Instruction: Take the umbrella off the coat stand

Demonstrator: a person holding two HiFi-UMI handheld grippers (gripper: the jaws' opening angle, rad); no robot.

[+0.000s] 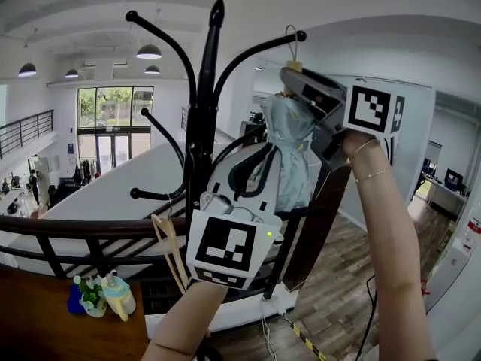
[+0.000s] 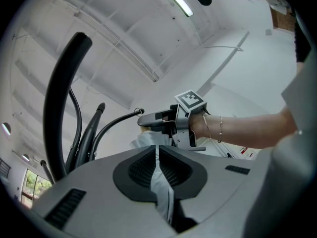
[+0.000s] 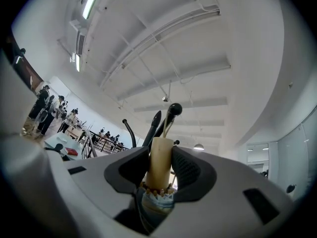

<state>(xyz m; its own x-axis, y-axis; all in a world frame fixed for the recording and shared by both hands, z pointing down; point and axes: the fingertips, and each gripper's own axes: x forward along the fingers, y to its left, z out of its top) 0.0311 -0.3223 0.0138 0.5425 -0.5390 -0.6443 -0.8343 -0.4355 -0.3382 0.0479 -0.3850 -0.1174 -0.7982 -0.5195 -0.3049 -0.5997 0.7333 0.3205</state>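
- High at the coat stand (image 1: 201, 119) hook (image 1: 299, 36), your right tool (image 3: 160, 155) clamps the umbrella (image 1: 290, 145) handle (image 3: 159, 171) to unhook it.
- Your left tool (image 2: 158, 163) pinches its fabric (image 2: 162, 185), steadying.

Black railing (image 1: 68, 226) w/ pendant lamps (image 1: 149, 52) above, sm. plant (image 1: 89, 293) on wood table (image 1: 37, 329) btm-left.

There is one black metal coat stand (image 1: 201, 126) with curved, ball-tipped arms. One pale blue folded fabric umbrella (image 1: 289, 149) has a pale wooden handle. There are two grey plastic two-jaw grippers, the left gripper (image 2: 157, 157) and the right gripper (image 3: 159, 157), each carrying one black-and-white marker cube (image 1: 229, 250). Four dark dome-shaped ceiling lamps (image 1: 149, 51) are visible, and two thin bracelets (image 1: 372, 175).
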